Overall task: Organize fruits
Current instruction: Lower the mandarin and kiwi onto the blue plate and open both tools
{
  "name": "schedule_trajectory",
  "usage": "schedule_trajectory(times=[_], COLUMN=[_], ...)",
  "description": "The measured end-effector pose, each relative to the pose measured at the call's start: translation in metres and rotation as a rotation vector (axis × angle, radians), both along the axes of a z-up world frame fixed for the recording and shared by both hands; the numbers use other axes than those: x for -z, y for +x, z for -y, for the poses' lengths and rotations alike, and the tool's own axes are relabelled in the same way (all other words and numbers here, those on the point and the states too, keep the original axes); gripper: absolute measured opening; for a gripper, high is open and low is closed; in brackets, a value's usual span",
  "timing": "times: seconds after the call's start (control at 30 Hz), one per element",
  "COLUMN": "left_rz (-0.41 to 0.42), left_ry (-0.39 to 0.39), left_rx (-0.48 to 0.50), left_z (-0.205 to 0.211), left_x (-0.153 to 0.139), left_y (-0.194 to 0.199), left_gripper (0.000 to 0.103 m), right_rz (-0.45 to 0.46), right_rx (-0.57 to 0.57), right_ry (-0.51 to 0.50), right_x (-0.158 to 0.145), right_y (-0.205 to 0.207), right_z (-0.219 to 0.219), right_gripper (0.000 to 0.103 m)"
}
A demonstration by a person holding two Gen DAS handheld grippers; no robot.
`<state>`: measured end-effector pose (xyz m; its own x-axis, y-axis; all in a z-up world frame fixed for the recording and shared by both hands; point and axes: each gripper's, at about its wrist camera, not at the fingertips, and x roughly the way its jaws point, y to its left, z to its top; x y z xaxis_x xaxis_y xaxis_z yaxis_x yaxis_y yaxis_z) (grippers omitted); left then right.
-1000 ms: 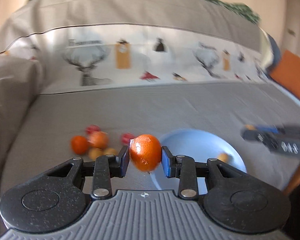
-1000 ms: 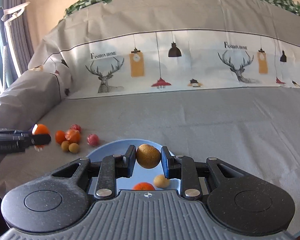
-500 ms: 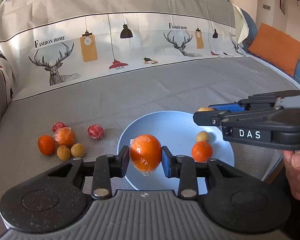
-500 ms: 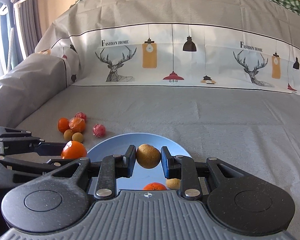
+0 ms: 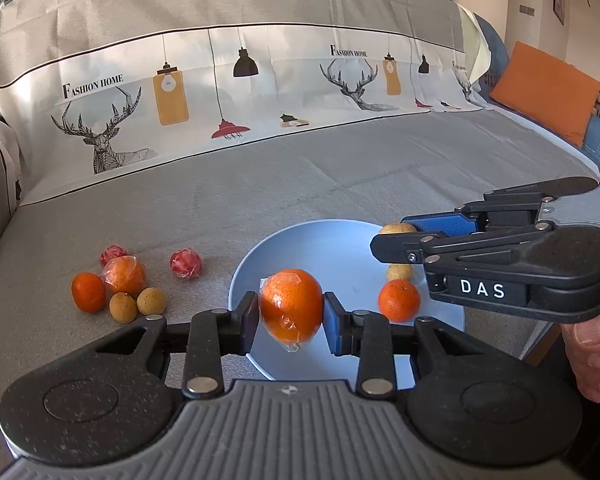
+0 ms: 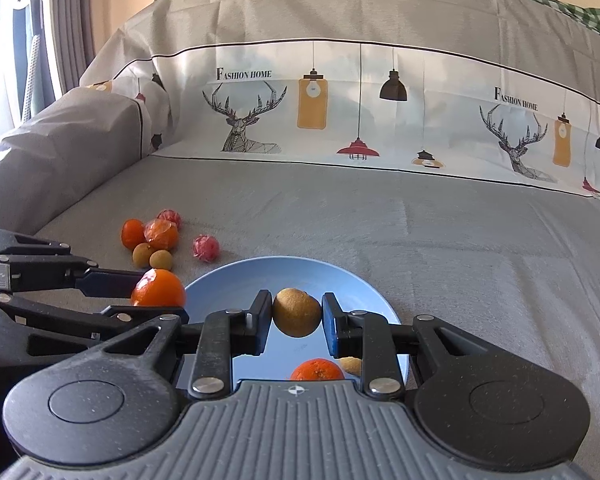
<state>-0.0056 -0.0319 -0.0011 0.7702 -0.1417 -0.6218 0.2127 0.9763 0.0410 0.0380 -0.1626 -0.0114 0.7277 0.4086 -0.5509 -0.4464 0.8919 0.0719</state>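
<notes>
My left gripper (image 5: pixel 291 314) is shut on a plastic-wrapped orange (image 5: pixel 290 307), held above the near left rim of the light blue plate (image 5: pixel 312 248). My right gripper (image 6: pixel 296 314) is shut on a small brown longan (image 6: pixel 297 312) and holds it over the plate (image 6: pixel 228 284). It shows from the side in the left wrist view (image 5: pixel 396 240). On the plate lie a small orange (image 5: pixel 399 295) and a longan (image 5: pixel 398 271). Several loose fruits (image 5: pixel 124 280) lie on the grey cover left of the plate.
The fruits rest on a sofa seat under a grey cover (image 5: pixel 260 184), with a printed backrest behind. The sofa arm (image 6: pixel 60 152) rises at the left. An orange cushion (image 5: pixel 544 88) sits far right. A red wrapped fruit (image 5: pixel 185 263) lies apart near the plate.
My left gripper has carried the wrapped orange to the right, from beside the loose fruits to over the plate's rim. My right gripper still holds the longan over the plate, slightly shifted.
</notes>
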Motion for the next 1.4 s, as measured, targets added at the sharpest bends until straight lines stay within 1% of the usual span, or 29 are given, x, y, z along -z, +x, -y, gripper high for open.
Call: schedule_trajectory(times=[0.83, 1.4], left_rz=[0.007, 0.01], left_ry=[0.034, 0.034], left_rx=[0.024, 0.025], left_z=[0.0046, 0.0053], left_x=[0.0024, 0.0014], left_y=[-0.0022, -0.0022], left_gripper=[0.038, 0.038], right_rz=[0.002, 0.007], right_rx=[-0.016, -0.022], right_ry=[-0.023, -0.03], right_x=[0.0015, 0.0018], right_y=[-0.0018, -0.0029], right_z=[-0.0037, -0.0051], right_gripper=[0.028, 0.028])
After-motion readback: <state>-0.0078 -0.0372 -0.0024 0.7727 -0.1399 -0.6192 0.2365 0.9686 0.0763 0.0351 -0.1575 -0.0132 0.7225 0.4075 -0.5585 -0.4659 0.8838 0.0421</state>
